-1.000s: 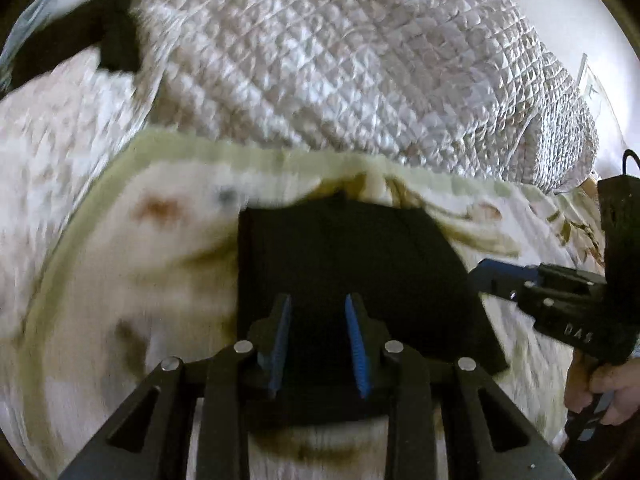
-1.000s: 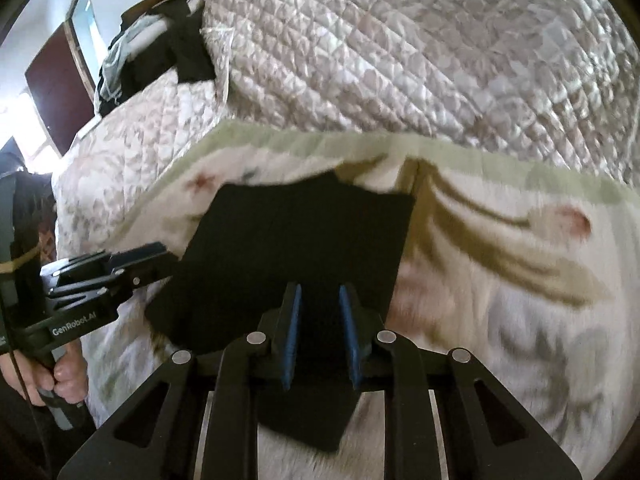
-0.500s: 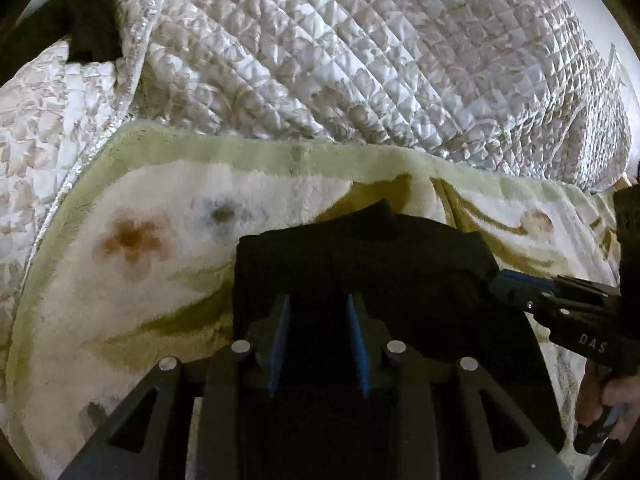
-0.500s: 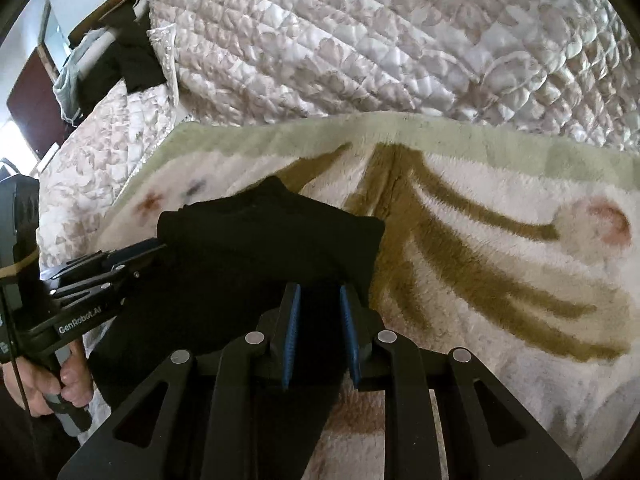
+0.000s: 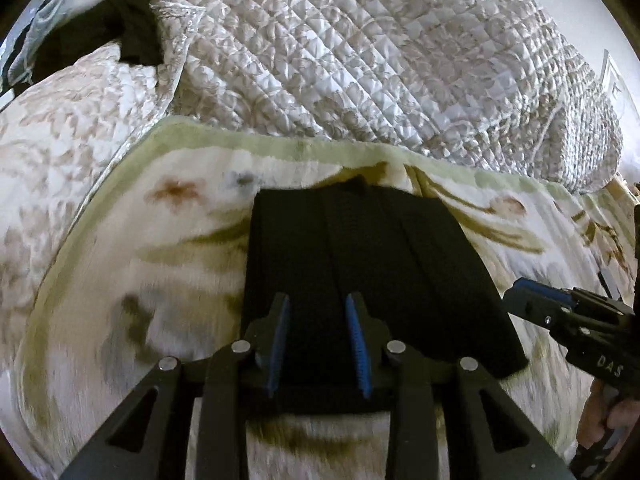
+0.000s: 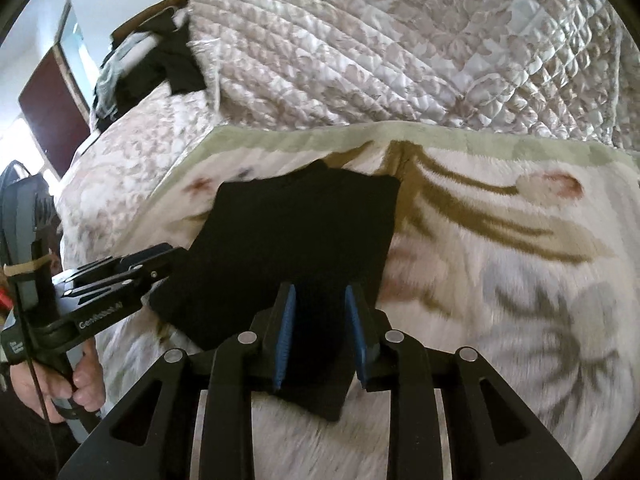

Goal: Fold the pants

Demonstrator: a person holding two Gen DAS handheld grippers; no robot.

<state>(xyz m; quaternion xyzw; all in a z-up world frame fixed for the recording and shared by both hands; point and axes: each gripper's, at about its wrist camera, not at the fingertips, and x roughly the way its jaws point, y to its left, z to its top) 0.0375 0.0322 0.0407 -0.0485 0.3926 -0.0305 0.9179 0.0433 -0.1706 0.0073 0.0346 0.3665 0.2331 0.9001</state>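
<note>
The black pants (image 5: pixel 360 256) lie folded into a flat rectangle on the floral blanket (image 5: pixel 168 248); they also show in the right wrist view (image 6: pixel 304 240). My left gripper (image 5: pixel 318 334) is open, its blue pads over the near edge of the pants with a gap between pads and cloth. My right gripper (image 6: pixel 320 328) is open over the near right corner of the pants. Each gripper shows in the other's view: the right gripper (image 5: pixel 560 312) at the pants' right edge, the left gripper (image 6: pixel 120 276) at their left edge.
A quilted cream bedspread (image 5: pixel 380 60) is bunched up behind the blanket. A pile of dark and light clothes (image 6: pixel 148 64) lies at the far left of the bed. A dark door (image 6: pixel 52 116) stands beyond the bed.
The pants were bunched and raised half a second ago; now they lie flat and spread again. Both grippers have pulled back toward the near edge and risen slightly.
</note>
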